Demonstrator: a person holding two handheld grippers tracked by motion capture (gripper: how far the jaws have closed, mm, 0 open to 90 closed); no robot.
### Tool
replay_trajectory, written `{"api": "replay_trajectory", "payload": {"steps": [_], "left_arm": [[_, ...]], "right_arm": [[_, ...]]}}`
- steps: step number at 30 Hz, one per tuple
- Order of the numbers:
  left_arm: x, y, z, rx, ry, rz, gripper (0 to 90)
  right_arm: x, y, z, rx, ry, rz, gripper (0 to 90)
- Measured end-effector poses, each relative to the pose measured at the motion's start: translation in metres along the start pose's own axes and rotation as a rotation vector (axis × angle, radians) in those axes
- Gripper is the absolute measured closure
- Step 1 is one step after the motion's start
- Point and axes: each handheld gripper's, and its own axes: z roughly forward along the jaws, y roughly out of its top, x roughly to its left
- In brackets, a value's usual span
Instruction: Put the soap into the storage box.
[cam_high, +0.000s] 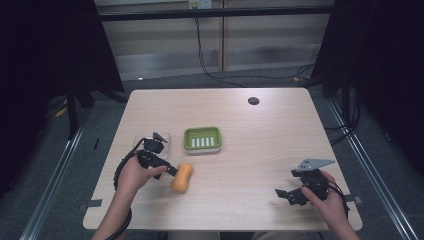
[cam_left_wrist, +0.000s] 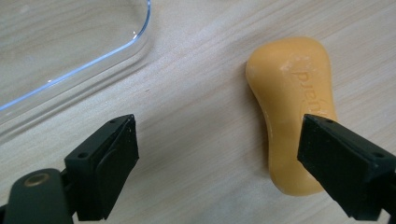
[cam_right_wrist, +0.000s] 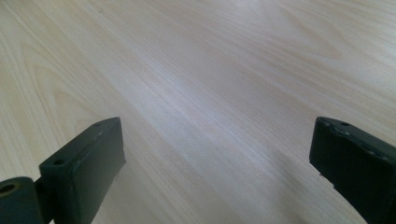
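An orange bar of soap (cam_high: 182, 178) lies flat on the wooden table (cam_high: 240, 205), left of the middle and near the front. My left gripper (cam_high: 170, 170) is right beside it, open. In the left gripper view the soap (cam_left_wrist: 292, 93) lies on the right side of the gap between the jaws (cam_left_wrist: 218, 135), and the right jaw covers its near end. A green soap dish (cam_high: 202, 139) with white slots stands just behind the soap. My right gripper (cam_high: 286, 183) is held open at the front right, with bare wood between its jaws (cam_right_wrist: 215, 135).
A clear plastic lid (cam_high: 167, 140) lies left of the green dish, close to my left hand, and its rounded edge (cam_left_wrist: 56, 46) appears at the upper left of the left gripper view. A small black disc (cam_high: 253, 100) sits near the table's far edge.
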Motion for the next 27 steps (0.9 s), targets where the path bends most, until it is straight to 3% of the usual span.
{"api": "replay_trajectory", "payload": {"steps": [2,4,10,13,15,18,27], "left_arm": [[-0.002,0.0,0.001,-0.024,-0.007,0.007,11.5],[-0.003,0.0,-0.001,-0.019,0.005,0.031,11.8],[-0.007,0.0,-0.005,-0.029,-0.002,0.048,18.8],[-0.009,0.001,-0.007,-0.037,-0.034,0.014,17.7],[-0.013,0.002,-0.006,-0.041,-0.023,0.037,17.3],[-0.019,0.005,-0.002,-0.029,-0.047,0.031,19.4],[-0.033,0.01,0.009,-0.011,-0.052,0.035,21.2]], "right_arm": [[0.0,0.0,0.001,-0.001,0.003,-0.003,3.3],[0.0,0.0,0.001,0.001,0.0,-0.001,3.3],[0.0,0.0,0.001,-0.003,-0.001,-0.009,3.3],[0.0,0.001,0.001,-0.001,0.002,-0.007,3.3],[0.001,0.001,0.001,-0.003,-0.003,-0.004,3.3],[0.001,0.0,0.001,-0.001,0.0,-0.007,3.3],[0.002,-0.001,-0.003,-0.007,-0.005,-0.003,3.3]]}}
